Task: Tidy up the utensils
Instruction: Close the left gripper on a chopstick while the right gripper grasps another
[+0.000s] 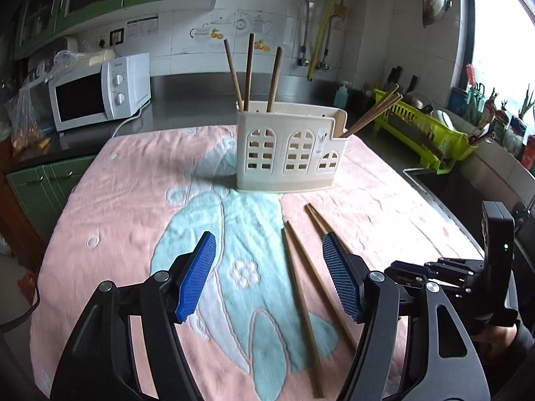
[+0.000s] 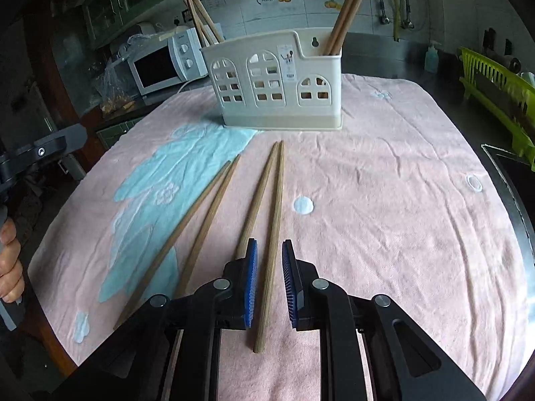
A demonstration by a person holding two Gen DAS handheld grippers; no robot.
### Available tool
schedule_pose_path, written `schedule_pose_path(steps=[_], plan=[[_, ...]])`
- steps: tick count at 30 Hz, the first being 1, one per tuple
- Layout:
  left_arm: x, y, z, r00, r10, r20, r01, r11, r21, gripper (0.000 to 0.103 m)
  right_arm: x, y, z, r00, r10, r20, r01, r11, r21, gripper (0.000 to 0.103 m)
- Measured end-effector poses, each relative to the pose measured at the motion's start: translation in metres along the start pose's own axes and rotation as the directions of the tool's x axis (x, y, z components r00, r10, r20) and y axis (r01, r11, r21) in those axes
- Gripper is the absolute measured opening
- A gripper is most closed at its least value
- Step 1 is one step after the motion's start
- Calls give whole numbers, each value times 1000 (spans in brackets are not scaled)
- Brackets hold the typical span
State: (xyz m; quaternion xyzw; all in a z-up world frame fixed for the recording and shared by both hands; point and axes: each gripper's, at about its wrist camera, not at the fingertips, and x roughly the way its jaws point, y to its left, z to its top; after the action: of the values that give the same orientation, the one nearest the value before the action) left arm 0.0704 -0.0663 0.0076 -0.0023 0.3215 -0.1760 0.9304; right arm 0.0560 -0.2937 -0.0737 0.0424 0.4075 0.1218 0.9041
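A cream utensil holder with arched windows stands on the pink towel; it also shows in the right wrist view. Wooden chopsticks stand in its left end and right end. Several loose chopsticks lie on the towel. My left gripper is open above the towel, with a chopstick pair lying between its fingers. My right gripper is narrowly open, its pads either side of one chopstick without touching it.
A white microwave stands at the back left on the counter. A green dish rack and a sink are to the right. The towel edge drops off to the left and right.
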Motion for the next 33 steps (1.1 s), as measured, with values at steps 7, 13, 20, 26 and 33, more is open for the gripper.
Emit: schedule_pose_path(steps=[7,13,20,26,33], plan=[[8,0,-32,999,-17,-52,17,1000,7,65,20,1,-4,998,-29,-46,29,999,-21,15],[21,-10,-53,992,-61,-113,66,997,42,49,30,6,-6,996,-66,-66,63,997,-49,11],[44,-25,-66,973,-126,-193,137,990,41,37,30,5,-6,994,-86,-63,83,995,-55,7],[62,-32,-76,959,-131,-251,144,989,34,27,28,3,-7,995,-75,-66,72,996,-46,7],[70,-41,-83,958,-71,-277,98,992,83,17,29,2,-7,996,-65,-65,62,997,-37,7]])
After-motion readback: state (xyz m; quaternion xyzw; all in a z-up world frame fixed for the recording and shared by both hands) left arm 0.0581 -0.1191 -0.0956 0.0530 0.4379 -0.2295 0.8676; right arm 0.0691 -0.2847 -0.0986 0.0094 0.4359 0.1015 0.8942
